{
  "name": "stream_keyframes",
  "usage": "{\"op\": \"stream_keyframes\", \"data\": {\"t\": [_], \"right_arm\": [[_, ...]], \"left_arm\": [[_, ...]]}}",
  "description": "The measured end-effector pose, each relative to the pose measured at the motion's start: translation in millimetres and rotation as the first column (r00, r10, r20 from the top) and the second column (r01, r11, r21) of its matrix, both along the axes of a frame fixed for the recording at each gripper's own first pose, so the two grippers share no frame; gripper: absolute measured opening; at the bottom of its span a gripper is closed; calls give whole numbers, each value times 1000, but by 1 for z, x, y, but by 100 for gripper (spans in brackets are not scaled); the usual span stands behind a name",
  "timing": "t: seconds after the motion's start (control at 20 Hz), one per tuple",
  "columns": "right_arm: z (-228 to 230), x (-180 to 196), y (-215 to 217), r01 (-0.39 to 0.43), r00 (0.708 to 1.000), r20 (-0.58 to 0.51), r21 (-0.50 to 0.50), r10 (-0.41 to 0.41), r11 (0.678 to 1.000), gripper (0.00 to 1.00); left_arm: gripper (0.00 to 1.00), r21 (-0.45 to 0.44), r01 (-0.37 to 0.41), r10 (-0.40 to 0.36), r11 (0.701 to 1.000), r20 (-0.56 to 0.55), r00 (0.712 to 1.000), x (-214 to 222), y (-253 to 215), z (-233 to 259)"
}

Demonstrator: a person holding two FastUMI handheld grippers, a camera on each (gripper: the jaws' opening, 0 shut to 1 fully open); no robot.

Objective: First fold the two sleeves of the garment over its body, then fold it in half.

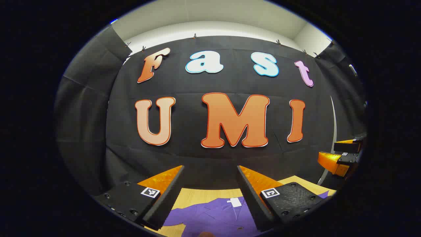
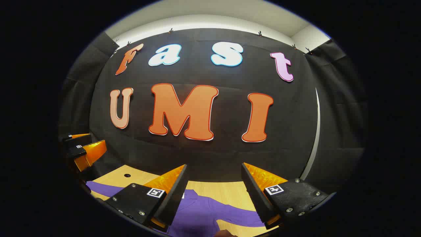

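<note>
The left gripper [image 1: 210,171] is held up high, and its two fingers stand wide apart with nothing between them. The right gripper [image 2: 213,169] is the same: fingers far apart, holding nothing. Both point at the booth wall, not down at the work.

The shirt [image 1: 213,217] is purple and lies on a wooden table [image 1: 197,196]. In the left gripper view it sits at the bottom middle of the frame, below the fingers. A small white tag [image 1: 235,202] shows near its collar there. In the right gripper view the shirt also lies at the bottom. One sleeve [image 2: 233,212] runs out toward the lower right, and another purple part reaches toward the lower left. So the sleeves look spread out, not folded in.

The right gripper can also be seen at the right edge of the left gripper view. The left gripper can be seen at the left edge of the right gripper view.

It looks like the job has not really started. No sleeve is folded over the body as far as the pictures show. Both sleeves are left to fold, and then the fold in half. Much of the shirt is hidden, so this is a best guess.
</note>
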State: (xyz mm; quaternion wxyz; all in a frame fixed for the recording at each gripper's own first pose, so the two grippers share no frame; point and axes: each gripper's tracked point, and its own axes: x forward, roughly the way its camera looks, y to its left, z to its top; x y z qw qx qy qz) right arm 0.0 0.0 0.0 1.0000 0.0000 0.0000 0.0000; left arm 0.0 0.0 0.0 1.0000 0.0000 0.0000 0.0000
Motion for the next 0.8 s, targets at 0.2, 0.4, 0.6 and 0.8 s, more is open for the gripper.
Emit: {"op": "stream_keyframes", "data": {"t": [0.2,0.4,0.6,0.8], "right_arm": [[1,4,-1,-4,1000,5,-5,4,1000,95],[-4,3,3,-17,1000,-6,5,17,1000,95],[-9,4,9,-23,1000,-21,12,23,1000,95],[-12,5,16,-31,999,-26,13,32,999,95]], "left_arm": [[96,3,-11,11,1000,-4,1000,0,-1,0],[96,-1,-21,21,1000,-16,1000,0,-2,-2],[96,0,-20,20,1000,-31,999,0,-1,-6],[96,19,-17,18,1000,-42,999,-1,0,-10]]}}
